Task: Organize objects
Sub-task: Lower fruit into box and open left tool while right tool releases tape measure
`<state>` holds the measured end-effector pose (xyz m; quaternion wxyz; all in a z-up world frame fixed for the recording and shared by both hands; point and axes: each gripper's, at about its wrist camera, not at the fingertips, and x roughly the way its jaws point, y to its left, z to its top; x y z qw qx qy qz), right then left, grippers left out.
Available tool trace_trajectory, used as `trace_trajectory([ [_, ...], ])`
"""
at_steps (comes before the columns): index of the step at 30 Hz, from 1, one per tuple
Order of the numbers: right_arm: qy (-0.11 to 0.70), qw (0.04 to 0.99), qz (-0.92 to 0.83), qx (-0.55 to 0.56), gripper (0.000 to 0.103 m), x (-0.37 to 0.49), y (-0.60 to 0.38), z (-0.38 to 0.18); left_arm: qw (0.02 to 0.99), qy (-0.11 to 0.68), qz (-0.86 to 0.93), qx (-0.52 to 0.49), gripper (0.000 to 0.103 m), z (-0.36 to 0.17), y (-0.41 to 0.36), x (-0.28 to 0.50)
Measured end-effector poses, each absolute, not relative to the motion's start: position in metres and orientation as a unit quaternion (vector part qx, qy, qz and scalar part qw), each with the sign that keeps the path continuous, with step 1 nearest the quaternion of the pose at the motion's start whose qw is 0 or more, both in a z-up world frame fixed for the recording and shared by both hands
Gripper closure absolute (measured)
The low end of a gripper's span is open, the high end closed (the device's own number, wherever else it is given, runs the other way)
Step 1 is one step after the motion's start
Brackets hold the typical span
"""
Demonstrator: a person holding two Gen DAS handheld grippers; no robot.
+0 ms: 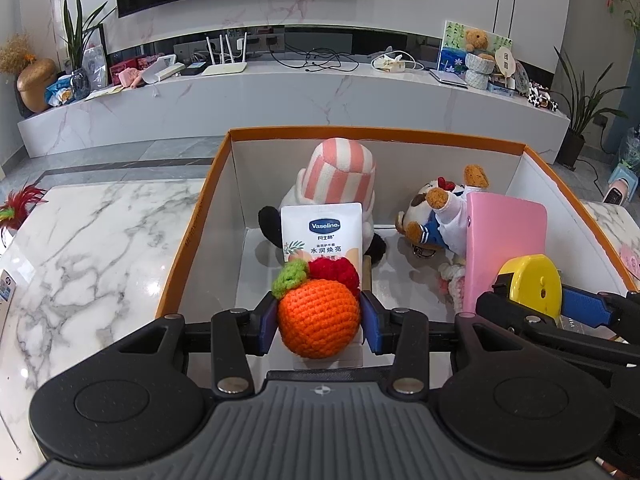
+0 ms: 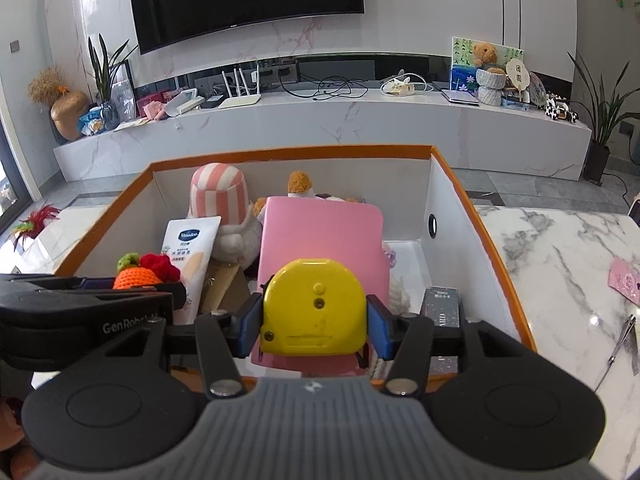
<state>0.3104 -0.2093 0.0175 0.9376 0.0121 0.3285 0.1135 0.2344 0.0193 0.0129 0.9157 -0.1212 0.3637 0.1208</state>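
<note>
My left gripper [image 1: 319, 320] is shut on a crocheted orange fruit [image 1: 318, 318] with a green leaf and red berries, held over the near end of an orange-rimmed white box [image 1: 376, 136]. My right gripper [image 2: 315, 320] is shut on a yellow tape measure [image 2: 315, 312], also over the box's near end; it shows at the right of the left wrist view [image 1: 532, 286]. Inside the box are a Vaseline tube [image 1: 322, 234], a pink-striped plush [image 1: 340, 178], a small dog plush [image 1: 436, 216] and an upright pink book [image 2: 320, 240].
The box [image 2: 452, 168] stands on a marble table [image 1: 88, 248]. A black carton [image 2: 442, 308] leans in the box's right corner. Tweezers [image 2: 622, 340] and a pink packet [image 2: 626, 284] lie on the table at right. A red feather toy [image 1: 18, 208] lies at far left.
</note>
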Motion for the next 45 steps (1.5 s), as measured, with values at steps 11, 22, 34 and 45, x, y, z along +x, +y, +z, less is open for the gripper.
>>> trace_trajectory([
  [11,0.33,0.937,0.111,0.002,0.048,0.311,-0.207,0.016,0.913,0.371,0.13,-0.112,0.049,0.012,0.018,0.236],
  [22,0.331,0.937,0.112,0.001,0.048,0.309,-0.207,0.015,0.91,0.379,0.126,-0.11,0.043,0.011,0.017,0.238],
  [34,0.327,0.939,0.107,0.008,0.041,0.309,-0.21,0.016,0.913,0.372,0.128,-0.11,0.042,0.014,0.016,0.236],
  [45,0.316,0.943,0.104,0.006,0.032,0.305,-0.211,0.025,0.914,0.365,0.144,-0.103,0.017,0.024,0.023,0.229],
])
